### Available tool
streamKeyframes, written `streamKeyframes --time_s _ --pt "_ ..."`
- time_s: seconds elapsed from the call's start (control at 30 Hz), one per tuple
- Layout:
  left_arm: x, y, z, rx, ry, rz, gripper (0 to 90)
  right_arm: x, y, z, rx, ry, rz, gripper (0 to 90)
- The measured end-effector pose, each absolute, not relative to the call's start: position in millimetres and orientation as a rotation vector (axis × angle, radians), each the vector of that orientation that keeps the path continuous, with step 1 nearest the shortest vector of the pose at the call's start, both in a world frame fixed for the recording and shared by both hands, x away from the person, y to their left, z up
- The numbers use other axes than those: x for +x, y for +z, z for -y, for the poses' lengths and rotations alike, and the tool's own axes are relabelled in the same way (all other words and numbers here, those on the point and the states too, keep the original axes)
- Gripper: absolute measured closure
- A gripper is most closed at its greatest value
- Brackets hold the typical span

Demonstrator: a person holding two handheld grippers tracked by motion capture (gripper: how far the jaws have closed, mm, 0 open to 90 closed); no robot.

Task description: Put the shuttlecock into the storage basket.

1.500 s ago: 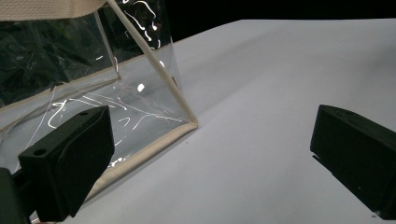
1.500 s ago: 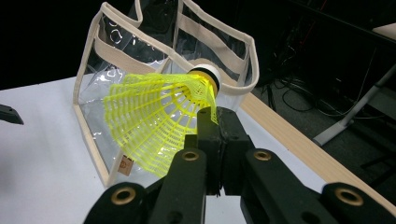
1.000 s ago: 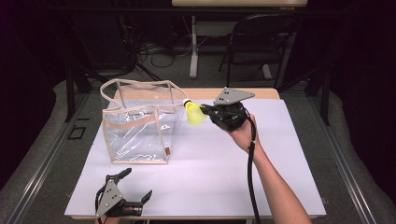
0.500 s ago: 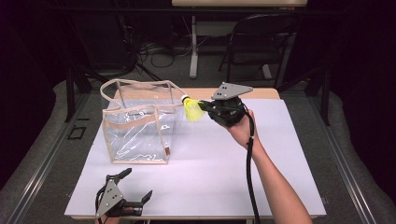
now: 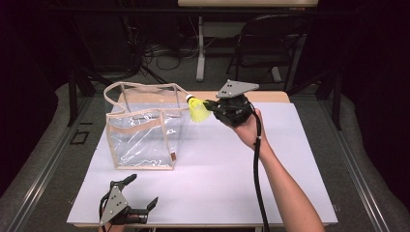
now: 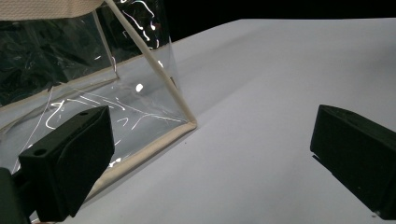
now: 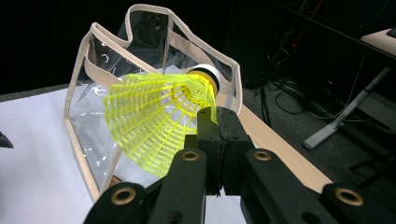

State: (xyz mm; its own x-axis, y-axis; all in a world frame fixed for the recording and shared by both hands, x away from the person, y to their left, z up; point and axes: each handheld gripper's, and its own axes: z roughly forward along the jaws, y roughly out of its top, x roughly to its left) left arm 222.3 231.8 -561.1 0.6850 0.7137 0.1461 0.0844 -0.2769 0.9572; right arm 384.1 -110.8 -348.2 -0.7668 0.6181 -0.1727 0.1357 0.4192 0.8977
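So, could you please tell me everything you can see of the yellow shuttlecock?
The shuttlecock has a bright yellow, plastic-looking mesh skirt and a white rounded head ringed in black. The right gripper has its fingers shut on the skirt's edge, holding it in the air beside the clear bag's top rim, head pointing toward the bag. Nothing else visibly touches it.

Right gripper (image 5: 209, 104): a rounded black body, a grey three-cornered plate with small dark holes on top, and a black cable hanging beneath along the person's bare, sleeveless forearm. Brass-ringed screw holes dot its black jaw arms. Left gripper (image 5: 143, 198): black, blocky square jaws, with the same grey plate on top.
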Motion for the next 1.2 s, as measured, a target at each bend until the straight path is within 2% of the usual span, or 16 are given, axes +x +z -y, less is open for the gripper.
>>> streamKeyframes --time_s 1.2 --pt "221.5 -560.9 -232.5 1.769 0.699 -0.64 0.0 405.8 -335.9 90.1 0.687 1.299 -2.209 89.5"
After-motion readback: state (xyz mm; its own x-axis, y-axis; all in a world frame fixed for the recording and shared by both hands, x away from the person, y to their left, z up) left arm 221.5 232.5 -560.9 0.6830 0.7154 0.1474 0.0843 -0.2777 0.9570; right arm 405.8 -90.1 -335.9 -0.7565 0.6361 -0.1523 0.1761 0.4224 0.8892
